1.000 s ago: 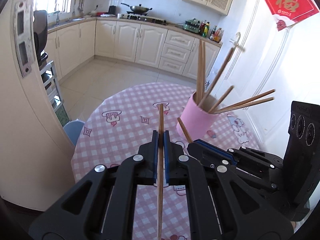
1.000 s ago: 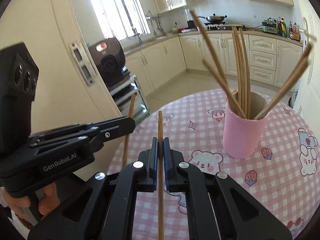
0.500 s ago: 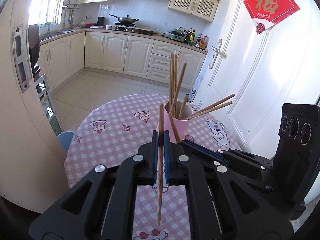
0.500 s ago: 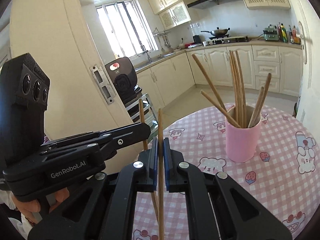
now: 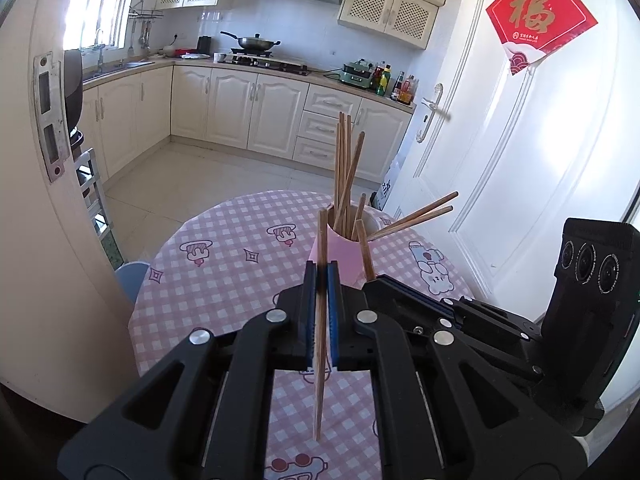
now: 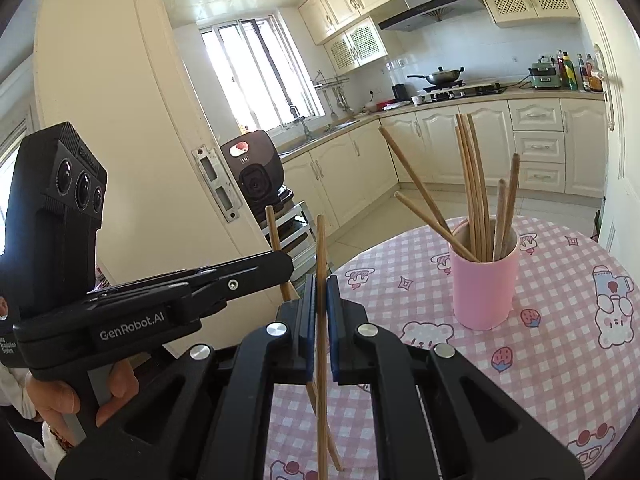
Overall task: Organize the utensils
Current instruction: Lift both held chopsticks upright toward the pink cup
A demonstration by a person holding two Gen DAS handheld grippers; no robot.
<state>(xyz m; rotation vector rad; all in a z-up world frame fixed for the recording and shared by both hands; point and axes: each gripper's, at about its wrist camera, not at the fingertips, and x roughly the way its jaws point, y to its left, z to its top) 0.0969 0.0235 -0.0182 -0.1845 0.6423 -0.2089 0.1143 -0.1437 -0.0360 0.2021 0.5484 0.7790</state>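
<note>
A round table [image 5: 224,264] with a pink checked cloth stands in a kitchen. On it sits a pink cup [image 6: 484,292] holding about 8 wooden chopsticks [image 6: 472,196], some upright, 2 leaning far out. The left gripper [image 5: 320,276] has its jaws clamped on 1 upright chopstick [image 5: 320,340], in front of the cup. Just beside it, the right gripper [image 6: 320,288] is likewise clamped on another chopstick [image 6: 321,360]. A hand [image 6: 60,396] grips the left handle.
</note>
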